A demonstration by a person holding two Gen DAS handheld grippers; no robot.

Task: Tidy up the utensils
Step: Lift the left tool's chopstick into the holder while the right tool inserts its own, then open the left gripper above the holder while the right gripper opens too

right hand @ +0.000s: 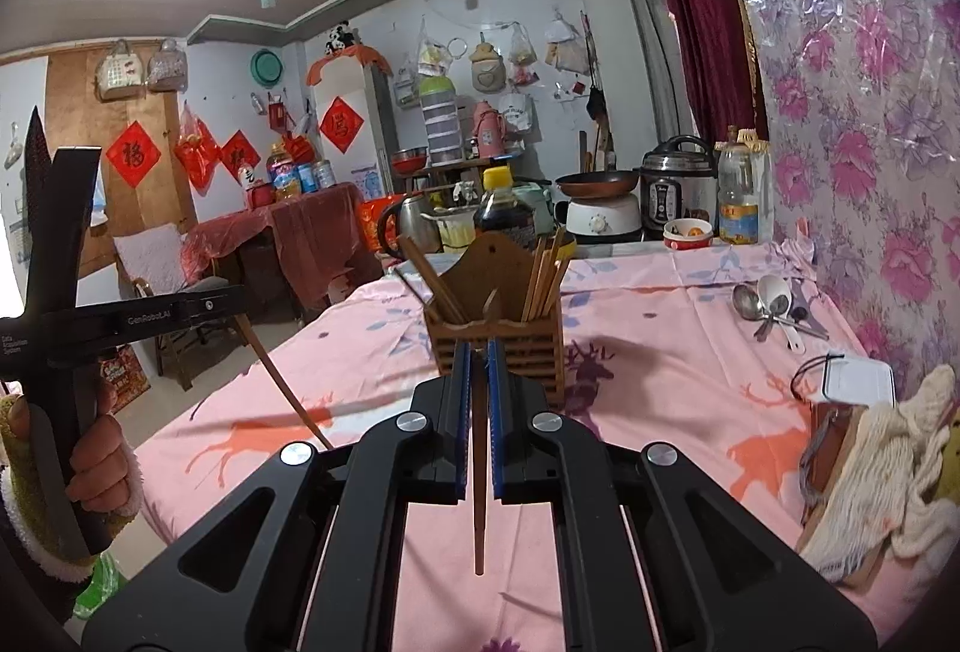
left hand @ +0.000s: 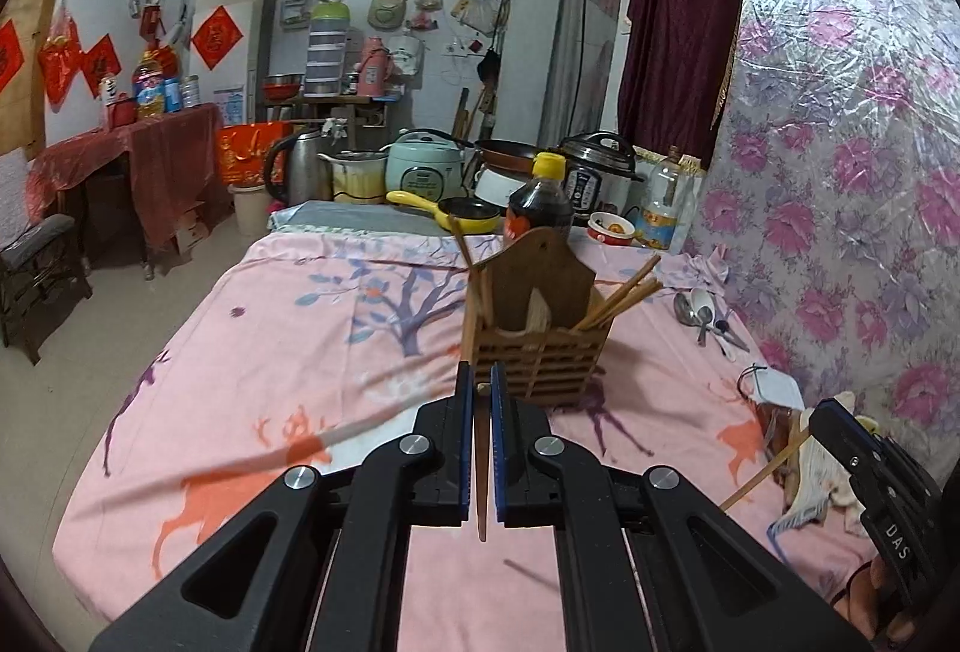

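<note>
Left gripper: fingers clamped together on a single brown chopstick, stick running lengthwise between the blue pads, one end showing at the tips, the other pointing toward 6 o'clock. Right gripper: fingers likewise closed on a second chopstick, held the same way, lower end hanging toward 6 o'clock over the pink cloth. Wooden utensil holder: slatted box with a tall peaked back, upright on the table, just beyond both sets of fingertips at 12 o'clock. Bundle of chopsticks in the holder's right compartment, leaning toward 2 o'clock; a few more sticks in the left compartment, leaning toward 11 o'clock. Metal and white spoons: loose pile on the cloth at 3 o'clock from the holder, near the floral wall covering, well apart from the holder. Dark sauce bottle with yellow cap directly behind the holder. Yellow pan, rice cooker and pressure cooker in a row along the far end. In the right wrist view, at 9 o'clock, a hand gripping the other gripper's handle.
</note>
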